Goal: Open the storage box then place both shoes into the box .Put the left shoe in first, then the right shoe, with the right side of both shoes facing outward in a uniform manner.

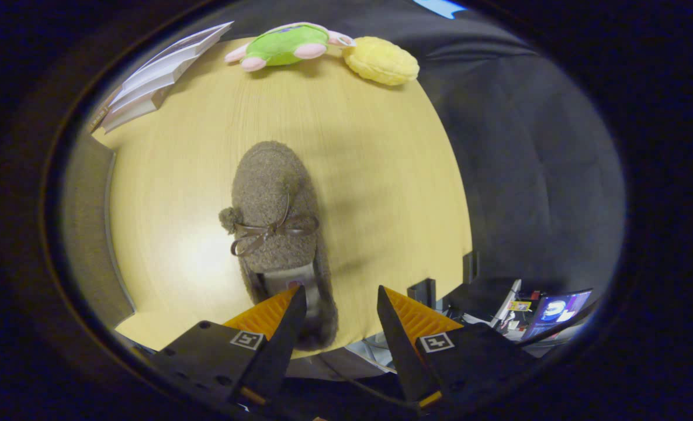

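Observation:
A brown fuzzy shoe [276, 199] with a thin bow and a small pom-pom lies on the light wooden table [381, 175], toe pointing away from me. Its heel end sits just ahead of my fingers, at the table's near edge. My gripper [340, 290] is open. The left fingertip [291, 310] is over the shoe's opening, while the right fingertip [390, 316] stands apart from the shoe's side. A grey fabric-like wall [86, 234] runs along the table's left side; I cannot tell whether it is the storage box.
Beyond the shoe, at the table's far edge, lie a green and pink plush toy [282, 45] and a yellow plush [381, 60]. A stack of books [153, 76] sits far left. Off the table's right edge are black clamps [422, 289] and a lit screen [557, 310] lower down.

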{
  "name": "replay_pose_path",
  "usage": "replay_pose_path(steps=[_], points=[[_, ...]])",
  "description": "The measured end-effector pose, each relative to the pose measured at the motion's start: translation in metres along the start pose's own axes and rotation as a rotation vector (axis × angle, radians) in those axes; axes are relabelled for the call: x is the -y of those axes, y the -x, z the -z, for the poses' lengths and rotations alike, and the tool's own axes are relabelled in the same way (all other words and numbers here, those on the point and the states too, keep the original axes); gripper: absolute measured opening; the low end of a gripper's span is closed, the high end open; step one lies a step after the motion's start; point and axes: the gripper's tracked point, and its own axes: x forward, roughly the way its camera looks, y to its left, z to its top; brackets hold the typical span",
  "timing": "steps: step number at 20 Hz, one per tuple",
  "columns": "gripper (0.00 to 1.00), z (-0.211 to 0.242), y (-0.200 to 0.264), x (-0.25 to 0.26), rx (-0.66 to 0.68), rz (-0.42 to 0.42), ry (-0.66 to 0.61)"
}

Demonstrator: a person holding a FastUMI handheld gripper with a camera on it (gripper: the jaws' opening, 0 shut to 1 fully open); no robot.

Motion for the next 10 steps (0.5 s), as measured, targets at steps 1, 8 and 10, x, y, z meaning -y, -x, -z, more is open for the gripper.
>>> replay_pose_path(steps=[1, 8, 10], points=[[0.7, 0.002, -0.006, 0.0, -0.008, -0.006, 0.006], [0.43, 0.01, -0.04, -0.007, -0.02, -0.06, -0.039], [0.35, 0.011, -0.041, -0.013, -0.012, -0.089, -0.074]])
